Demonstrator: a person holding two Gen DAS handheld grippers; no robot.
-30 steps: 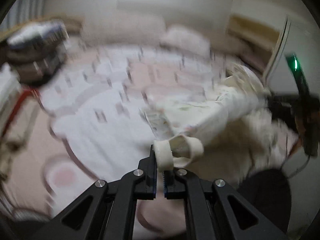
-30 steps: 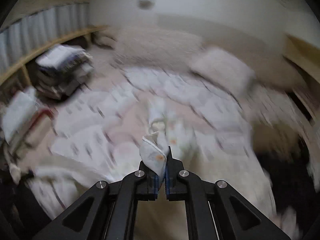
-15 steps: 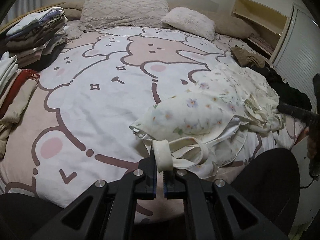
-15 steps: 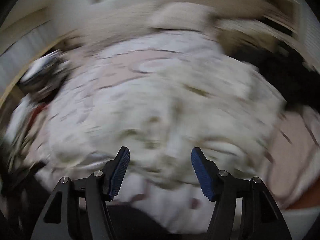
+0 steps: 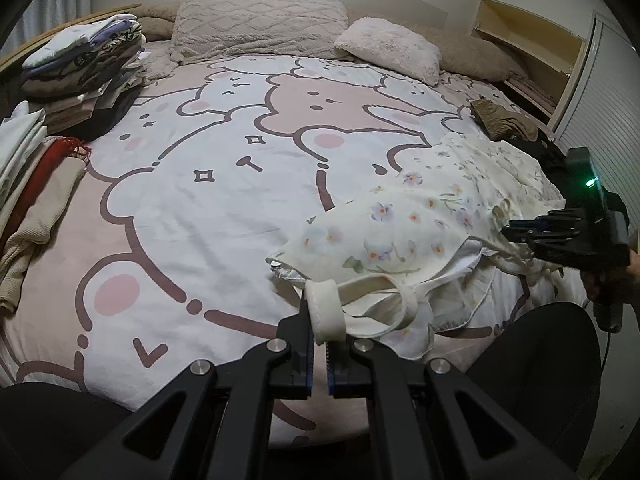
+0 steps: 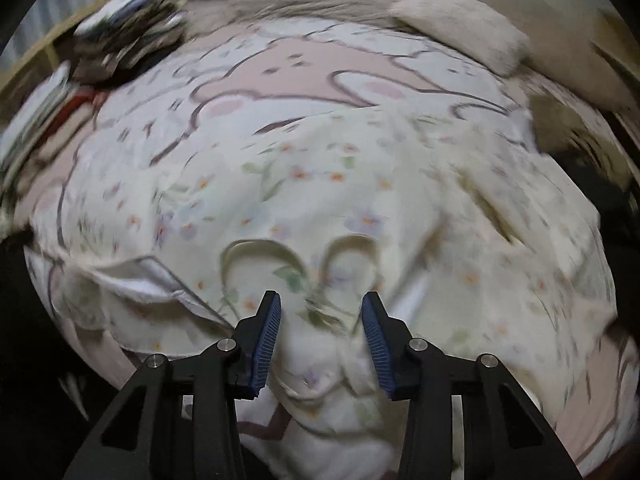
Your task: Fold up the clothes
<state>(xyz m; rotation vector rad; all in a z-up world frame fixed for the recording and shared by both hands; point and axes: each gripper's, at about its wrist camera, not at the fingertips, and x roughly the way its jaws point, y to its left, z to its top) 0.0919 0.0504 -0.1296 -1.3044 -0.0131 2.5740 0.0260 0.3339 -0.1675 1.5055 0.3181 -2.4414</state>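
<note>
Garment (image 5: 420,224) lies crumpled at bed's (image 5: 224,184) near right edge: light, limp, prone to slip. Left gripper (image 5: 318,344) pinches strap (image 5: 326,308); right gripper (image 6: 320,336) jaws, closing, stand spread over fabric. Best hold: opposite strap.

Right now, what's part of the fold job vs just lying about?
In the job:
- floral garment
- its strap, clamped in the left gripper
- right gripper, jaws just closing, pads not yet on cloth

Lying about:
- stack of folded clothes
- pillows
- brown garment
</note>
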